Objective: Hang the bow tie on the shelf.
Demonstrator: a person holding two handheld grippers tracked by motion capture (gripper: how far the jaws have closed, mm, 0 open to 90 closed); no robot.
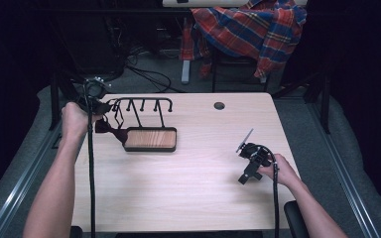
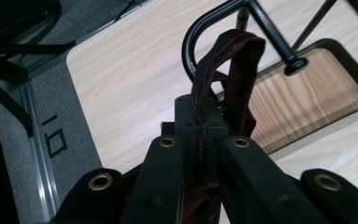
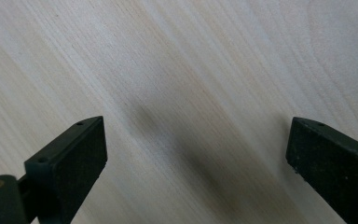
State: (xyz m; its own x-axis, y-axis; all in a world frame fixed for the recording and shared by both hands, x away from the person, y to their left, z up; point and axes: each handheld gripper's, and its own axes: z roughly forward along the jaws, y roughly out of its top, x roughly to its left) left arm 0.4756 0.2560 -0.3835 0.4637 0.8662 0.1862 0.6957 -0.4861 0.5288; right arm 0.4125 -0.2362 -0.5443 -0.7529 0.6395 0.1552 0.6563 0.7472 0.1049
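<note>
L hand-held gripper (image 2: 200, 126) pinches maroon strap (image 2: 233, 60); no writing.

Rack (image 1: 141, 106) hooks beside bare tabletop (image 1: 193, 188)

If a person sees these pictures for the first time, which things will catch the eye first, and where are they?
First comes the black rack with hooks, standing on a wooden base at the table's far left. There the left gripper is shut on a dark red strap, which is looped up beside the rack's curved end. Next is the red checked shirt on a chair behind the table, while the right gripper hangs open over bare table at the near right.
</note>
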